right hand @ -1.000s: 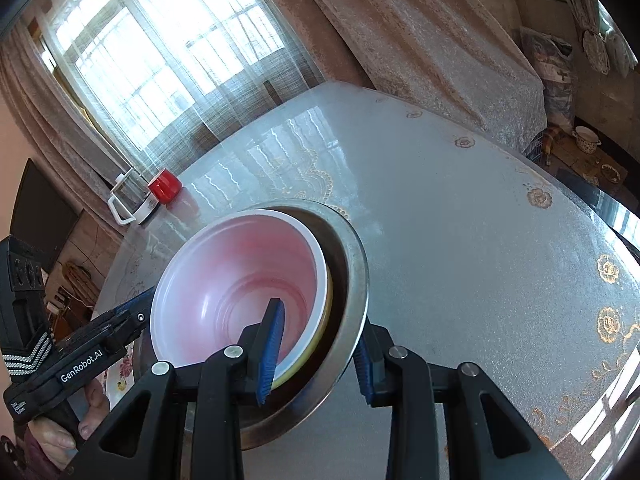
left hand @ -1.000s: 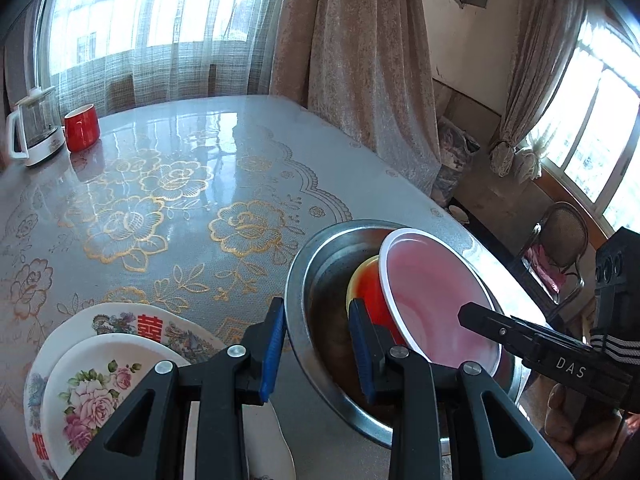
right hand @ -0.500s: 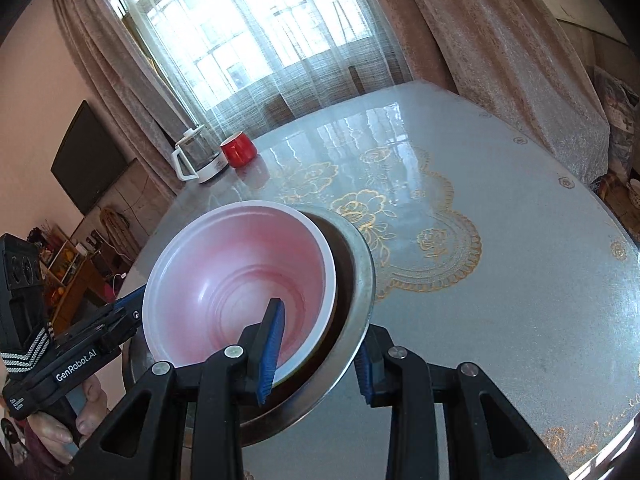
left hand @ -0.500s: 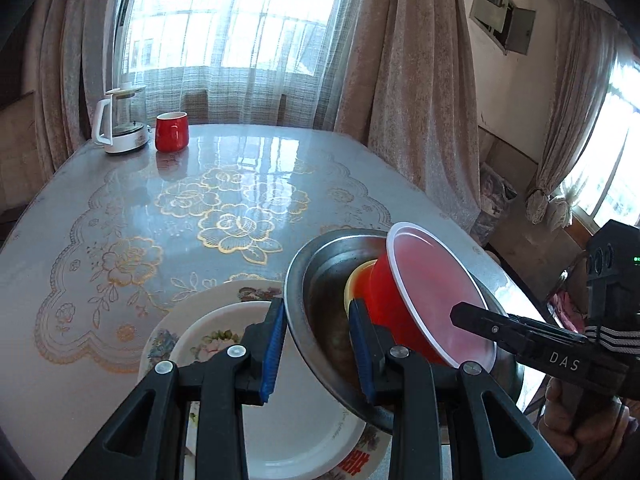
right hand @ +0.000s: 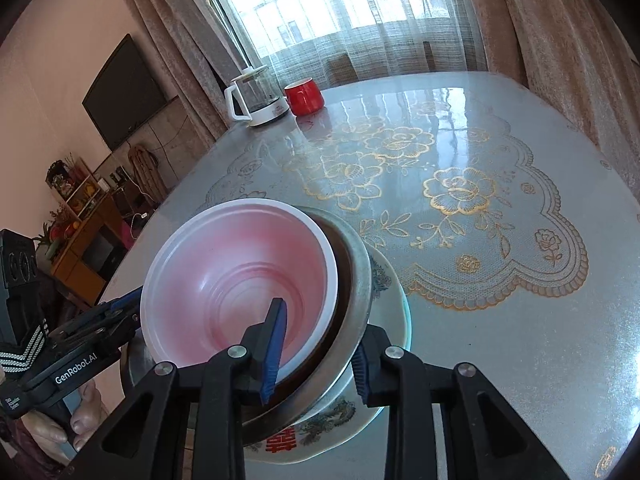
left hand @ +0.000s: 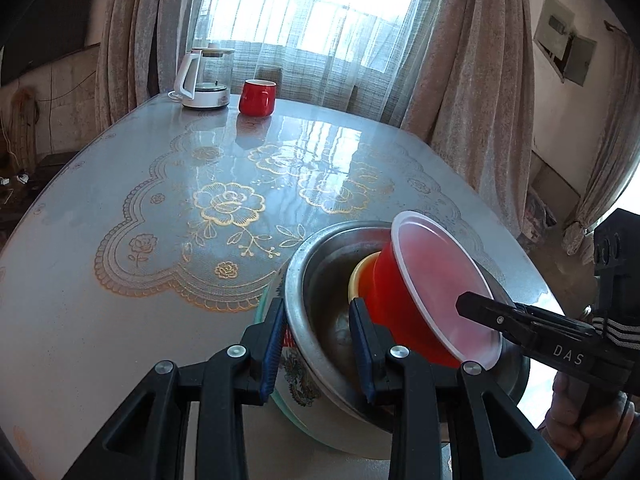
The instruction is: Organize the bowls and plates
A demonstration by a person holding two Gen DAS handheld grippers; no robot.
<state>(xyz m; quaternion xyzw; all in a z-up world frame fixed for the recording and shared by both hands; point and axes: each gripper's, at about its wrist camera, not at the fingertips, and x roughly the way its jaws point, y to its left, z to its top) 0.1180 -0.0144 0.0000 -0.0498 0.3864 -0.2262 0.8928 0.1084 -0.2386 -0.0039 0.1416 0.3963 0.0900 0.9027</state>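
steel basin [left hand: 320,280] sits over the floral plate [right hand: 394,300] near the edge of the surface [left hand: 140,248], tilted, with both grippers clamped on its rim from opposite sides. left gripper [left hand: 318,350] has one blue pad outside the wall and one inside, jaws closed on the metal; right gripper [right hand: 318,354] does the same on the far rim, jaws closing, rim between them. inside the basin leans a red plastic bowl [left hand: 404,300] with a white rim and pale pink inside, nested in a yellow bowl [left hand: 360,276] (only a sliver of yellow shows). plate peeks out beneath, red characters on its border. far back on the surface stand a glass kettle [left hand: 206,80] and a red mug [left hand: 258,98], just beside each other by the curtained window.
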